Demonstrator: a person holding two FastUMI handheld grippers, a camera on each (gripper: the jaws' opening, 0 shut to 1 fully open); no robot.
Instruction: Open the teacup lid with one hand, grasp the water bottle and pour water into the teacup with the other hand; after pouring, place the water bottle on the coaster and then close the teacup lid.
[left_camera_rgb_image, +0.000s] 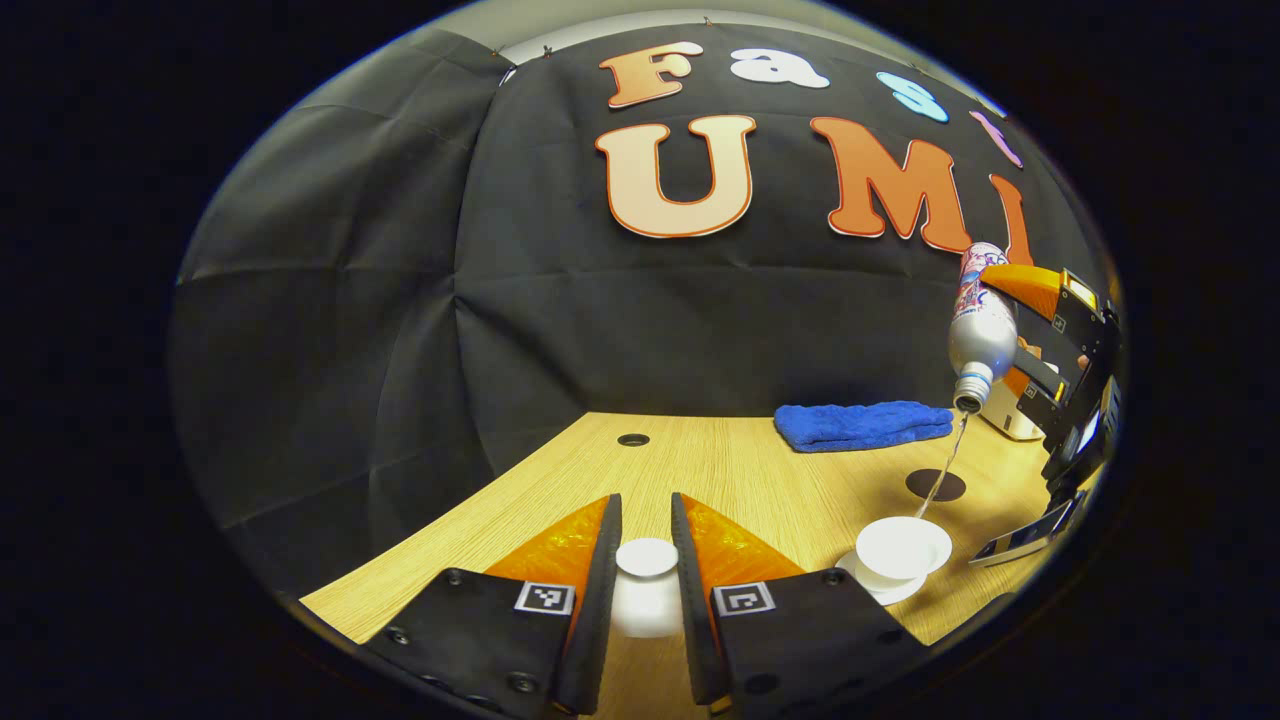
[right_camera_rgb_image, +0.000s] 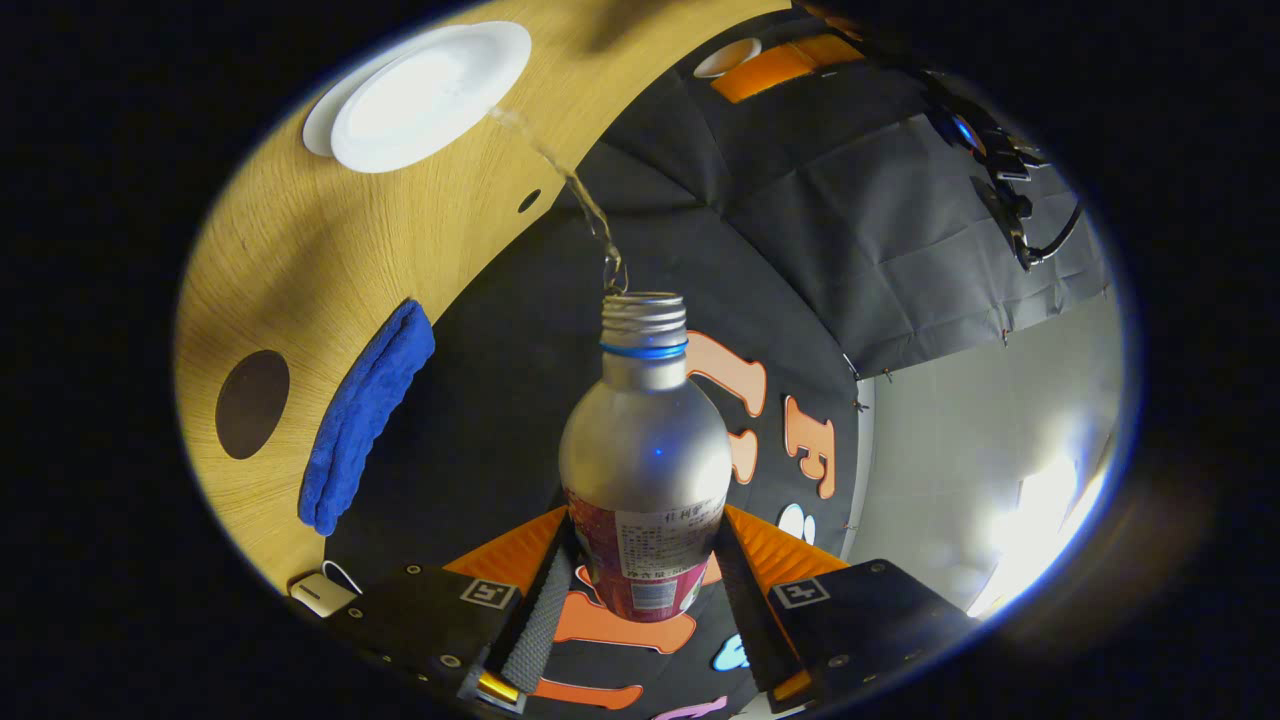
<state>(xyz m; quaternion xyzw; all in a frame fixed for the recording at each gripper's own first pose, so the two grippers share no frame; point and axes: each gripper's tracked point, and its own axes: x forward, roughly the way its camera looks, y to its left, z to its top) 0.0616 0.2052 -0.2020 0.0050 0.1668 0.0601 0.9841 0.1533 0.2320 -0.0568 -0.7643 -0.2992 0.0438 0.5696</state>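
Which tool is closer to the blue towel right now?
Probably the right tool: it holds the bottle just above and beside the blue towel. The left tool sits farther back, gripping the lid.

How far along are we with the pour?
Done: the lid is off, pinched in the left gripper away from the teacup. In hand: the right gripper tips the bottle, and water is streaming into the cup. Left: set the bottle on the dark coaster, then put the lid back.
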